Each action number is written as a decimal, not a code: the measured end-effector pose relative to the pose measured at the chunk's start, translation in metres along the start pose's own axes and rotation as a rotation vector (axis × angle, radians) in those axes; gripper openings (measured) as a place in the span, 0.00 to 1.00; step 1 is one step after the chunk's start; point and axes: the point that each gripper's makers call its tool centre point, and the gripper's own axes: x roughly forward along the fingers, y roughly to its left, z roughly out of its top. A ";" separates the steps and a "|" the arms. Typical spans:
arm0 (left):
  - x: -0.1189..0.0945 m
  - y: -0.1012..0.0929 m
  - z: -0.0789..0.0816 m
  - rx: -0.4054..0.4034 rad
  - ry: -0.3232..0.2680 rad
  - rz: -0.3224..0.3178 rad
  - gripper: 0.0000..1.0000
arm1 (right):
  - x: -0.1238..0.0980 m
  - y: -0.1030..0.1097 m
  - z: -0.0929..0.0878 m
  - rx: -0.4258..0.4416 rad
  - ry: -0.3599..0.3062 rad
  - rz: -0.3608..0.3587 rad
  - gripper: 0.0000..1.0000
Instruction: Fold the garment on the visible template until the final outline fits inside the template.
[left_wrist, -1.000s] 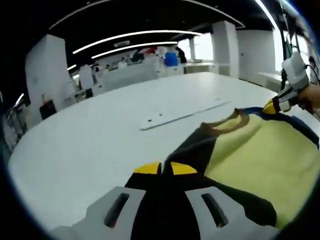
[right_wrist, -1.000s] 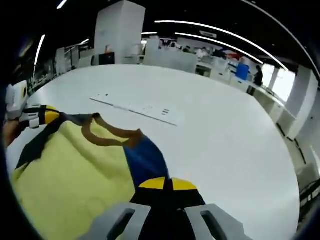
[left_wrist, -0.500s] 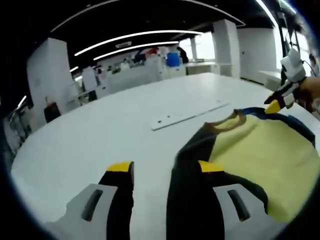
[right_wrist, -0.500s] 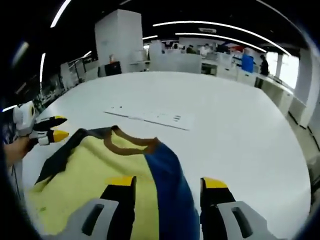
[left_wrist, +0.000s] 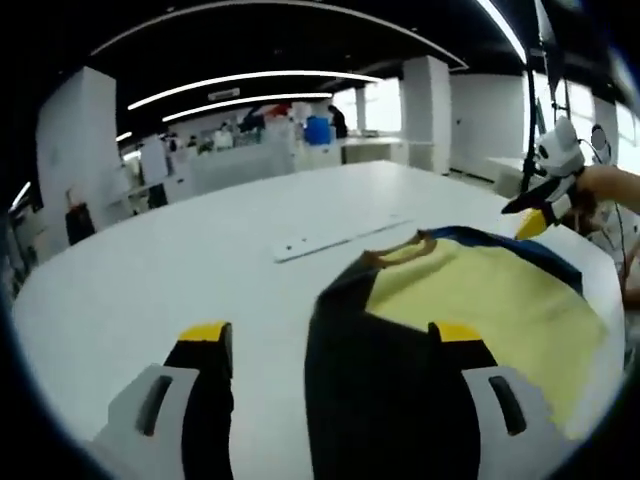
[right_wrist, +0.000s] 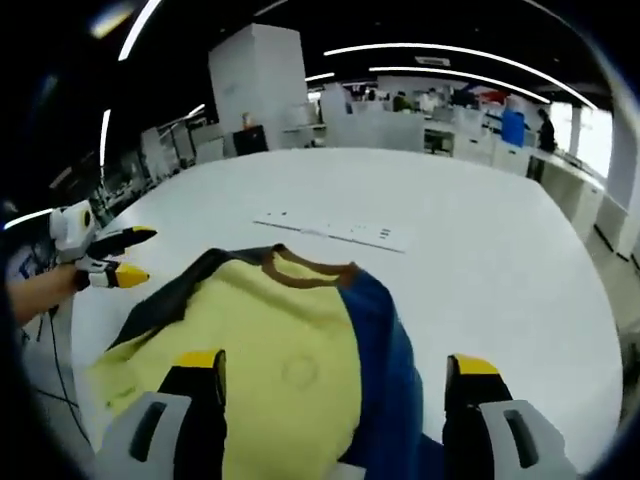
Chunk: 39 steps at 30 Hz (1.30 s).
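On table (left_wrist: 150, 270): garment (right_wrist: 290, 350) flat (both grippers' fingers apart).

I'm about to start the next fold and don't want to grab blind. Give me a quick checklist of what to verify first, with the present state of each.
1. Left gripper open, nothing held: ok; its jaws stand wide apart, with the dark sleeve edge of the garment lying between them.
2. Right gripper open, nothing held: ok; jaws spread over the yellow and blue cloth.
3. Garment lying on the white table: ok, though it looks rumpled rather than flat.
4. Brown collar in sight: ok.
5. Garment outline inside the template: cannot tell; no template outline is readable around it.
6. White strip apart from the garment: ok.
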 end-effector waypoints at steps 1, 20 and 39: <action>-0.003 -0.001 -0.001 0.005 0.001 -0.002 0.79 | -0.003 0.001 -0.002 0.000 0.000 0.001 0.91; -0.066 -0.017 -0.032 0.011 0.048 -0.018 0.77 | -0.071 0.011 -0.050 0.046 0.003 -0.004 0.86; -0.099 -0.037 -0.098 -0.096 0.162 0.010 0.64 | -0.101 0.011 -0.110 0.103 0.030 -0.087 0.68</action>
